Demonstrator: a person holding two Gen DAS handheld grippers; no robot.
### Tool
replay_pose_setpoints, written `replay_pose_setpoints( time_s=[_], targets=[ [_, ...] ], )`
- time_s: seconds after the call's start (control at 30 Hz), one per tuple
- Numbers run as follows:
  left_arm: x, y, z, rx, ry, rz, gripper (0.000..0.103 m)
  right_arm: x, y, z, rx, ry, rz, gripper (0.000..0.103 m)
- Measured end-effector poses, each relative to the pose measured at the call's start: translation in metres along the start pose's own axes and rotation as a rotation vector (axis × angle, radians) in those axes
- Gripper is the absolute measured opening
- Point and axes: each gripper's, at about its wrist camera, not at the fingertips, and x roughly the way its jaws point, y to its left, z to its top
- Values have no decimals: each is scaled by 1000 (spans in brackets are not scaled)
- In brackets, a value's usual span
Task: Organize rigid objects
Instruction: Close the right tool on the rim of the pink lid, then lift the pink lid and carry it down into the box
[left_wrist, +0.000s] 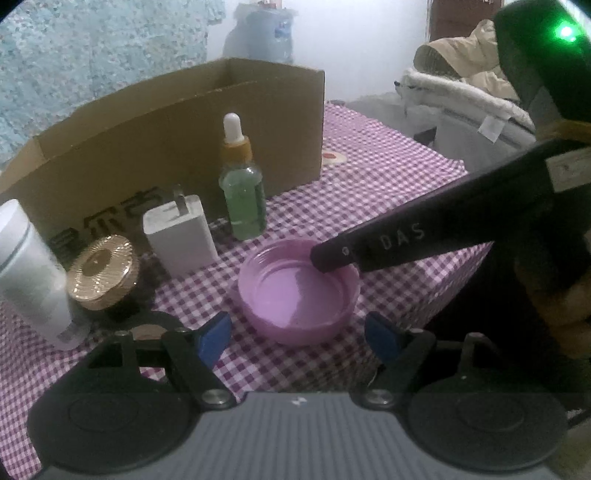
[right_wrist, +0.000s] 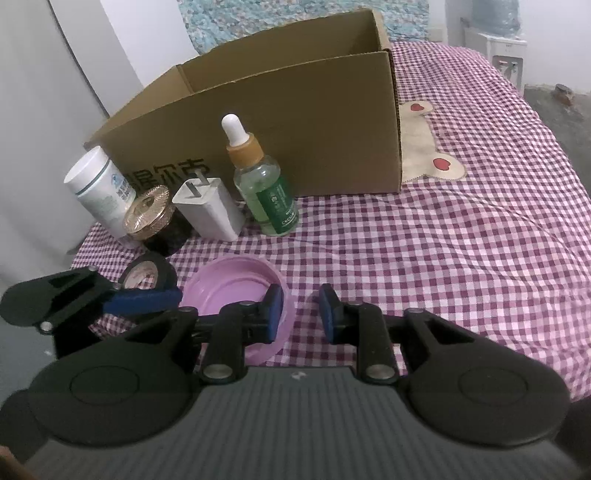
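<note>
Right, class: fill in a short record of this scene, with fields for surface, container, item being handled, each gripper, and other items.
surface: purple checked cloth
container: open cardboard box, at the back
handled item: pink lid, hollow side up
right gripper: jaws narrow, astride the lid's rim, outer pad apart from it
left gripper: open, before the lid
others: dropper bottle, white charger, gold-lidded jar, white bottle, black tape roll
</note>
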Motion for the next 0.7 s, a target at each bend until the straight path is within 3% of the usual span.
replay_pose_setpoints(
  time_s=[0.23, 0.43, 0.53, 0.7],
  targets=[
    [6, 3, 3, -19, -16, -4, 68, 3, 4, 2, -41, -4, 9, 21],
    [-1, 5, 4, -28, -38, -18, 68, 2, 10, 1, -46, -4, 13, 13],
    [-16, 5, 7, -25, -70, -19, 68, -10, 17, 4, -52, -24, 8, 13],
    [-61, 14, 26, 10, -189, 27, 68, -47, 42, 26, -108, -117, 16, 13]
  ],
)
